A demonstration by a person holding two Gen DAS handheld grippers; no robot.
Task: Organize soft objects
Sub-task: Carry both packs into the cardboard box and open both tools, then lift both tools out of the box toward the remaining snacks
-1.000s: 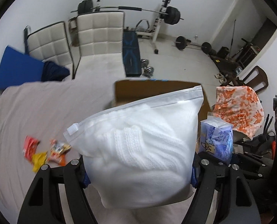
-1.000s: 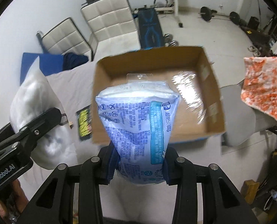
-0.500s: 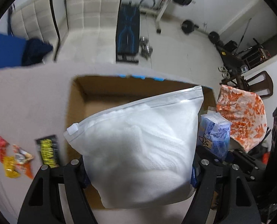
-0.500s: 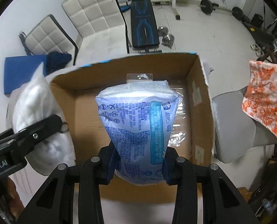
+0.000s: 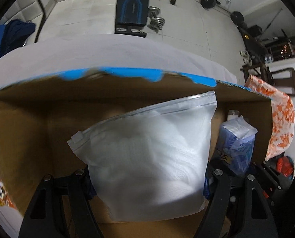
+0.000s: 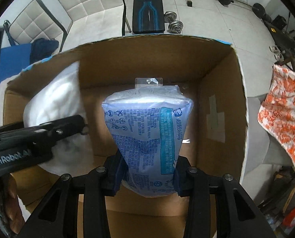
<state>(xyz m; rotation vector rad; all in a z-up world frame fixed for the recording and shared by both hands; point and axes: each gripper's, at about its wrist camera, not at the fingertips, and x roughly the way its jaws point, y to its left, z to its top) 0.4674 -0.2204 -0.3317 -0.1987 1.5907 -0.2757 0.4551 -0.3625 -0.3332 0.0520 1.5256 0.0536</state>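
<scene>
My left gripper [image 5: 147, 178] is shut on a clear zip bag [image 5: 147, 148] stuffed with white knit fabric, held low inside an open cardboard box [image 5: 28, 129]. My right gripper [image 6: 147, 170] points straight down into the same box [image 6: 217, 75]. A blue printed pack of tissues [image 6: 147, 129] is between its pads, which still press on it as the jaws begin opening. The pack [image 5: 236, 144] shows to the right of the zip bag in the left wrist view. In the right wrist view the bag [image 6: 54, 99] and one finger of the left gripper [image 6: 64, 127] are at the left.
The box stands on a pale sheet [image 5: 107, 53]. Snack packets [image 5: 2, 196] lie left of the box. An orange-patterned cloth [image 6: 282, 119] hangs to the right. Beyond the box stand white padded chairs [image 6: 83, 2], a weight bench [image 6: 148, 6] and dumbbells [image 6: 175, 23].
Both grippers have gone forward and down with their loads. The box, earlier ahead of them, now surrounds the zip bag and the tissue pack.
</scene>
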